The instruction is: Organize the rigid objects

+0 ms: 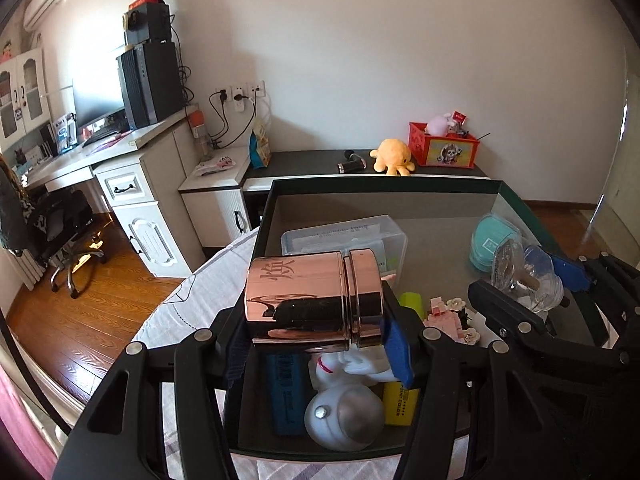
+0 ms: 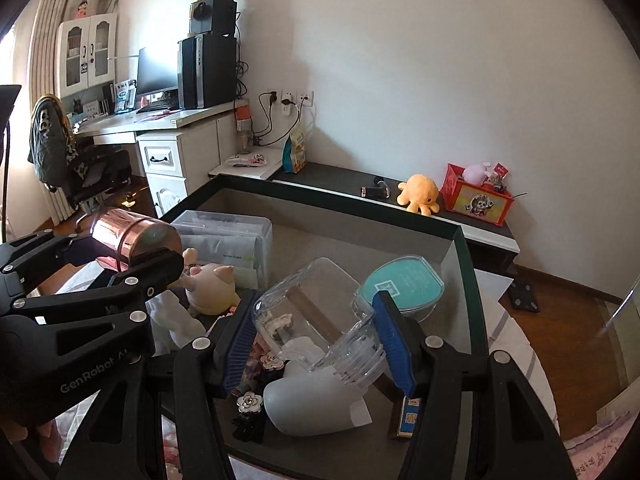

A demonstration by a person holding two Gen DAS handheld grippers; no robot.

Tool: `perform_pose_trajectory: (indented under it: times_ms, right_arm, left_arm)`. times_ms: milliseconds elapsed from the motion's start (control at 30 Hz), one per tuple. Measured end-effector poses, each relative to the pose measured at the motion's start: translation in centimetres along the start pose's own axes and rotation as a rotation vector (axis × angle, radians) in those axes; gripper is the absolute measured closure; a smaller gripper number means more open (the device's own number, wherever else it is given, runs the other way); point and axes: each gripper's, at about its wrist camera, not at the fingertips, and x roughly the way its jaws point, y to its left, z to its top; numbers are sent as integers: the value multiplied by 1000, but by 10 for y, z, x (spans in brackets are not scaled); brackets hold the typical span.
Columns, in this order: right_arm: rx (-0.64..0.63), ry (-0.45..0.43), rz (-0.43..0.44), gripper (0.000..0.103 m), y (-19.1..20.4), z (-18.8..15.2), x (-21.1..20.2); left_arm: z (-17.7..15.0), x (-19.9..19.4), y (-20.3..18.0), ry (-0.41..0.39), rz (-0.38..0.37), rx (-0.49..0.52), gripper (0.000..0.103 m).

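Left wrist view first: left gripper [image 1: 316,344] clamped on a shiny copper tin [image 1: 316,300], tin lying on its side, pinched end to end between the blue pads, hanging over the near end of the dark box [image 1: 384,184]. Below it, inside the box: a white figurine [image 1: 344,412], a blue pack [image 1: 285,392] at 7 o'clock from it, a yellow pack [image 1: 401,404] at 3 o'clock. Further in, a clear plastic case [image 1: 344,236] at 12 o'clock of the tin, a teal container [image 1: 490,248] toward 2 o'clock. Out at 3 o'clock, right gripper [image 1: 536,296] carrying a clear jar [image 1: 528,276]

Over to the right wrist view: right gripper [image 2: 316,340] closed on the clear jar [image 2: 316,320], jar tilted, threaded mouth toward the camera, held above the box floor [image 2: 320,240]. Beneath, a grey-white object [image 2: 312,404] and flower trinkets [image 2: 250,402]. Pink pig [image 2: 212,284] at 10 o'clock, teal container [image 2: 404,284] at 2 o'clock. Left gripper [image 2: 132,256] at 9 o'clock with the copper tin [image 2: 132,240] aloft

Progress, by the look of it: well along, plenty already in the box, these two pieces not yet set down; finding free floor among the clutter left to do
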Motion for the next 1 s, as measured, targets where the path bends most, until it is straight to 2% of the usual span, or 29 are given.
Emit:
perform_pose_trajectory:
  times_ms: [67,133,367,433,600,800,1000]
  right_arm:
    - [4,12,2,44,-2,0,5]
    - [10,23,3,44,-6,0,11]
    - [25,-2,-21,41,-3,2,-3]
    - [36,-10,-27,35,-2,3,-10]
    - [70,-76,-29,22,-3,4,-53]
    - [90,-186,-23,20,7,-5,-130]
    - [102,-274,-20,18,23,-26,-210]
  left_arm:
    - [-1,-2,1,-6,20,3,41]
    - [-2,1,4,-13,52,3,27]
    - [1,-20,6,-50,94,11,16]
    - [1,-35,8,-73,105,6,14]
    - [-4,-91,15,-158,96,-18,7]
    - [-17,-178,20,-305,125,-26,0]
    - [-45,-254,21,-391,105,-45,0]
